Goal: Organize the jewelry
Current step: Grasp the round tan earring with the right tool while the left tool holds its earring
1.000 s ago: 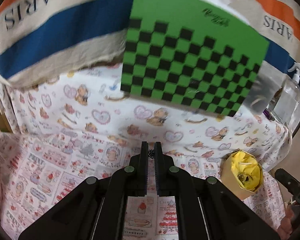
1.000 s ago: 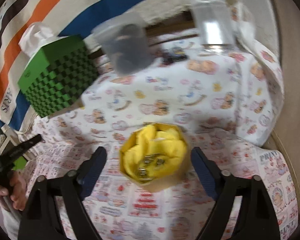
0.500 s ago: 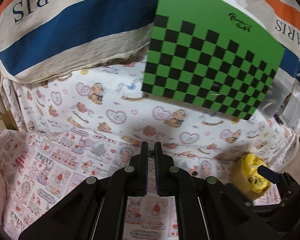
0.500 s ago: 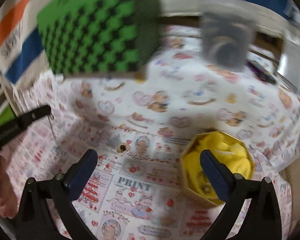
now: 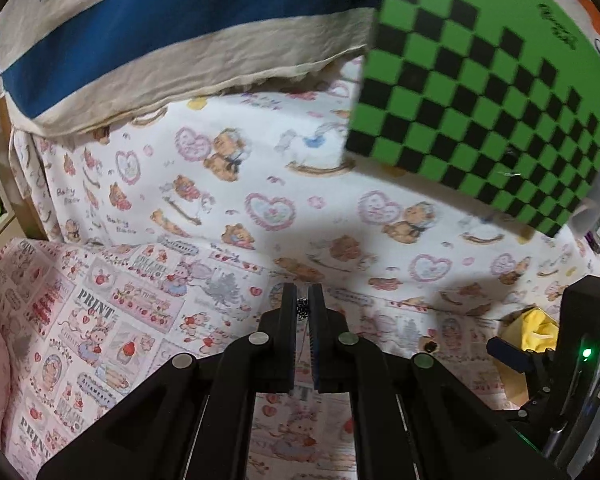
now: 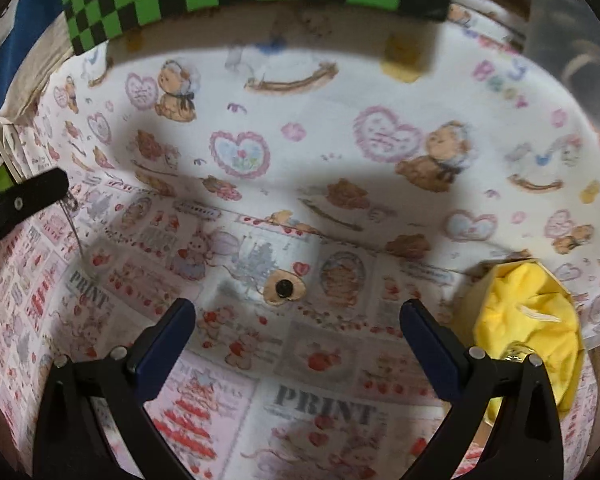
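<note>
On the printed cloth, an earring lies ahead between spread fingers.

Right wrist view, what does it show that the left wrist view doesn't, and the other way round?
Only the right wrist view: the open right claw, a thin chain hanging from the left claw's tip, and a grey translucent container.

Only the left wrist view: the left claw shut on a small sparkly bead.

Both: the green checkered box, the yellow-lined box, the small dark stud and the printed cloth.
</note>
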Motion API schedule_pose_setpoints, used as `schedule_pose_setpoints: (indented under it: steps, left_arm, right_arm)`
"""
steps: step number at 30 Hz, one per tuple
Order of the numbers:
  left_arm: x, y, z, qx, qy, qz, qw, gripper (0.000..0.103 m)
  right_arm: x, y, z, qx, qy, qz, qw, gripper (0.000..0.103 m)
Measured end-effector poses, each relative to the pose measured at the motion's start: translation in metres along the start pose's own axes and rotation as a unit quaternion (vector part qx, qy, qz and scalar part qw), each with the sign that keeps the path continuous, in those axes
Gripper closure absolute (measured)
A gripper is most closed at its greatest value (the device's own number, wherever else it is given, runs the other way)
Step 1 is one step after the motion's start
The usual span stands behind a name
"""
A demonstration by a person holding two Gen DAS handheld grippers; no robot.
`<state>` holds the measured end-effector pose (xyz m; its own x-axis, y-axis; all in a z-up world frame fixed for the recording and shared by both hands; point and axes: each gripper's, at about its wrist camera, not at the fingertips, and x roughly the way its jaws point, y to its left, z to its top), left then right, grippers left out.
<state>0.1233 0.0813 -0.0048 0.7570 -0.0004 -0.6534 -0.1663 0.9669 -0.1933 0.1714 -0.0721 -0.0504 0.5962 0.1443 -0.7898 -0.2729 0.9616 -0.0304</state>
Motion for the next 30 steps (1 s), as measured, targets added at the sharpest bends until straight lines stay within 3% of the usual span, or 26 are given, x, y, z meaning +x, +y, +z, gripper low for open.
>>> schedule_pose_setpoints:
  steps: [3, 4, 7, 9, 12, 14, 21, 30]
  left_arm:
    - [0.004, 0.003, 0.0, -0.005, 0.005, 0.006, 1.0, 0.099]
    - [0.005, 0.004, 0.0, -0.006, 0.006, 0.006, 0.9999, 0.099]
    - [0.006, 0.005, -0.001, -0.005, 0.008, 0.007, 0.9999, 0.099]
    - [0.005, 0.006, -0.001, -0.007, 0.005, 0.006, 0.9999, 0.099]
    - [0.004, 0.004, -0.001, -0.002, 0.003, 0.004, 1.0, 0.099]
    - [0.004, 0.001, -0.002, 0.004, 0.002, 0.006, 1.0, 0.099]
    - [0.0, -0.005, -0.002, 0.019, -0.003, 0.002, 0.9998, 0.099]
    - [-0.027, -0.028, -0.002, 0.052, -0.032, -0.028, 0.9978, 0.099]
  right_arm:
    - [0.006, 0.003, 0.003, -0.001, 0.004, -0.002, 1.0, 0.002]
    - [0.01, 0.005, 0.005, -0.003, 0.006, -0.006, 1.0, 0.008]
    - [0.021, 0.006, 0.006, 0.0, 0.023, -0.016, 1.0, 0.035]
    - [0.025, 0.0, 0.007, 0.019, 0.018, -0.008, 1.0, 0.041]
    - [0.026, -0.001, 0.009, 0.019, 0.012, -0.011, 1.0, 0.058]
    - [0.026, -0.001, 0.009, 0.015, 0.009, -0.004, 1.0, 0.08]
    - [0.007, -0.012, -0.008, 0.014, 0.009, -0.001, 1.0, 0.081]
    - [-0.056, -0.023, -0.054, 0.025, -0.03, 0.037, 0.999, 0.081]
